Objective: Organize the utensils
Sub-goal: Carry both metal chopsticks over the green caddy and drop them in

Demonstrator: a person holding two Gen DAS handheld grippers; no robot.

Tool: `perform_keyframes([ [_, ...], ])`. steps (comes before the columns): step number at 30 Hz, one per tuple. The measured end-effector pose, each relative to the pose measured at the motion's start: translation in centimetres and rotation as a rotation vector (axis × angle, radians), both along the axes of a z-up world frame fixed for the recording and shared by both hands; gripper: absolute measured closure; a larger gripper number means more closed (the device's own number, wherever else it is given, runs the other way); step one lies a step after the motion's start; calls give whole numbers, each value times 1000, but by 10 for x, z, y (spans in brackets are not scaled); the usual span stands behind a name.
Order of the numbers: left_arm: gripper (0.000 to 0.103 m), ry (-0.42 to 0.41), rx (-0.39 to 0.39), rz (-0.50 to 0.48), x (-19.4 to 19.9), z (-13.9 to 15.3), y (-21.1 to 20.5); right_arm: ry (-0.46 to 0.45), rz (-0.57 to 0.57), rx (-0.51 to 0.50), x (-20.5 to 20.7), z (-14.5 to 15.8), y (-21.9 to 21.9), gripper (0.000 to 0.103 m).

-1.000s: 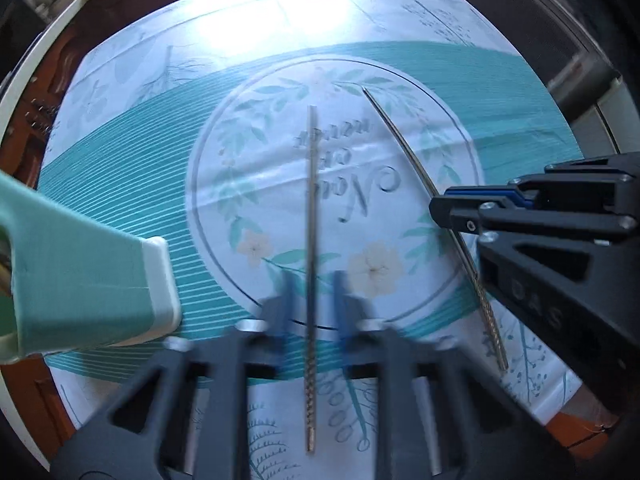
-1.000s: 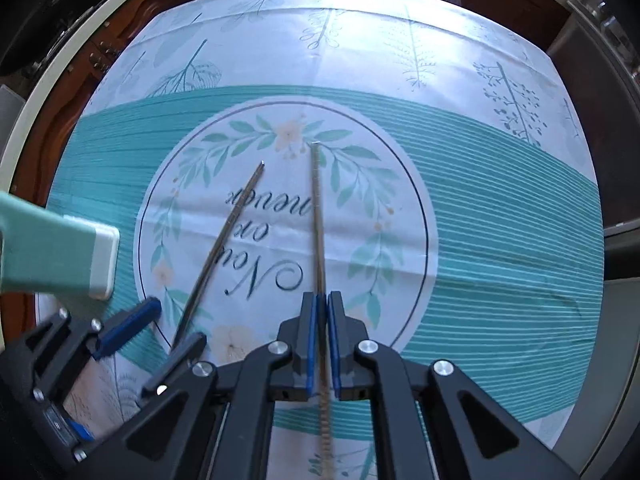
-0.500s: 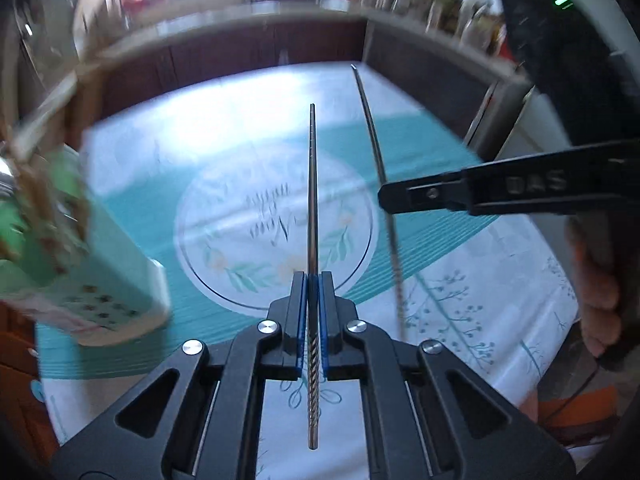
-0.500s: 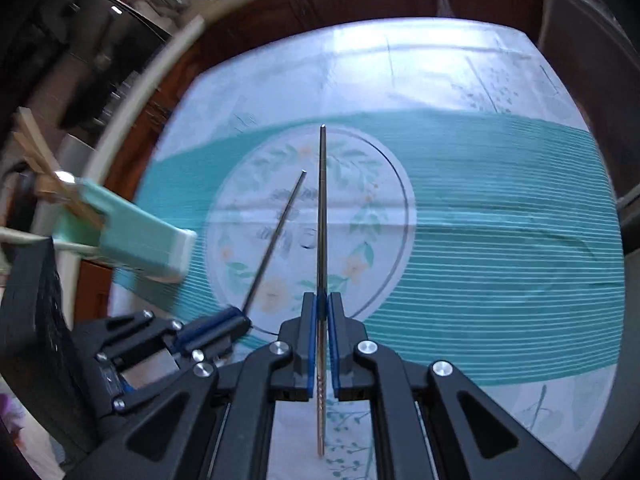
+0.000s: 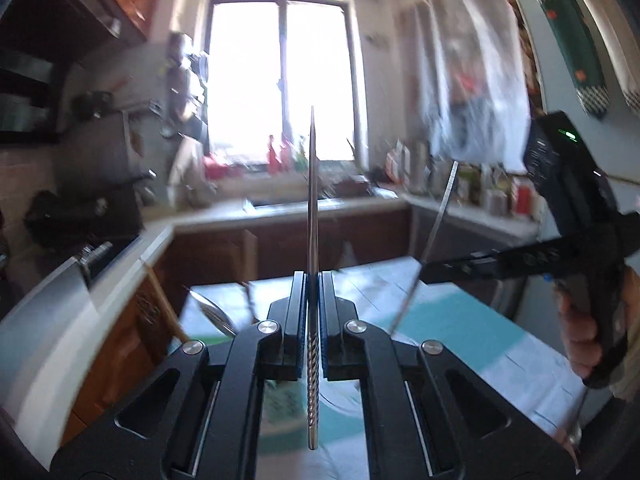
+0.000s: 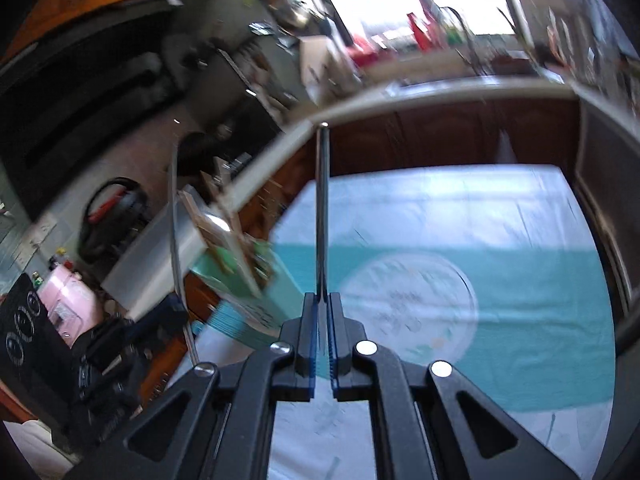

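Chopstick [image 5: 312,216] – left claw [image 5: 313,280] clamps it | second chopstick [image 6: 322,208] – right claw [image 6: 322,300] clamps it

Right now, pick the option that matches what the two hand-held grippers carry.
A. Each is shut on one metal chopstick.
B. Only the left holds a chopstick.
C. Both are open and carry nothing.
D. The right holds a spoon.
A: the left hand-held gripper clamps a metal chopstick between its blue pads, and the right hand-held gripper clamps the other chopstick the same way.
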State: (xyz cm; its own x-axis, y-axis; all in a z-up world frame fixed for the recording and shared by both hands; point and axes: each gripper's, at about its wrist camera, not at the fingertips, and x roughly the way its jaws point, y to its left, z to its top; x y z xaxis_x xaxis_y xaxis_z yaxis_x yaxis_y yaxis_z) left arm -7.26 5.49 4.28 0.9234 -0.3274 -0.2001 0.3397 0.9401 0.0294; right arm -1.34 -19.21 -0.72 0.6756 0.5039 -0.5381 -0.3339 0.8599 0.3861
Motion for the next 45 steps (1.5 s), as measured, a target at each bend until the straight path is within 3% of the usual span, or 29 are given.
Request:
perform_keyframes([
  [8, 100, -109, -139, 14, 53, 21, 89, -121, 84, -10, 12, 41, 59, 99],
  [16, 100, -84, -255, 33, 124, -14, 146, -161, 115, -24, 43, 51, 108, 103],
  [24, 100, -37, -235, 37, 156, -67, 155, -175, 118, -35, 66, 48, 136, 103],
  [32, 99, 38, -202, 41, 152, -118, 132, -135, 122, -61, 67, 30, 137, 103],
  [33, 94, 55, -202, 39, 152, -121, 131, -127, 121, -67, 65, 26, 135, 103],
  [35, 72, 76, -209, 51, 151, -128, 131, -105, 126, -82, 60, 19, 133, 103],
  [36, 54, 74, -214, 58, 150, -129, 132, -92, 126, -91, 57, 15, 130, 103],
  [37, 45, 66, -217, 66, 147, -129, 132, -72, 125, -100, 54, 10, 128, 103],
  [45, 44, 108, -201, 82, 126, -122, 127, 104, 118, -134, 43, -25, 109, 103],
])
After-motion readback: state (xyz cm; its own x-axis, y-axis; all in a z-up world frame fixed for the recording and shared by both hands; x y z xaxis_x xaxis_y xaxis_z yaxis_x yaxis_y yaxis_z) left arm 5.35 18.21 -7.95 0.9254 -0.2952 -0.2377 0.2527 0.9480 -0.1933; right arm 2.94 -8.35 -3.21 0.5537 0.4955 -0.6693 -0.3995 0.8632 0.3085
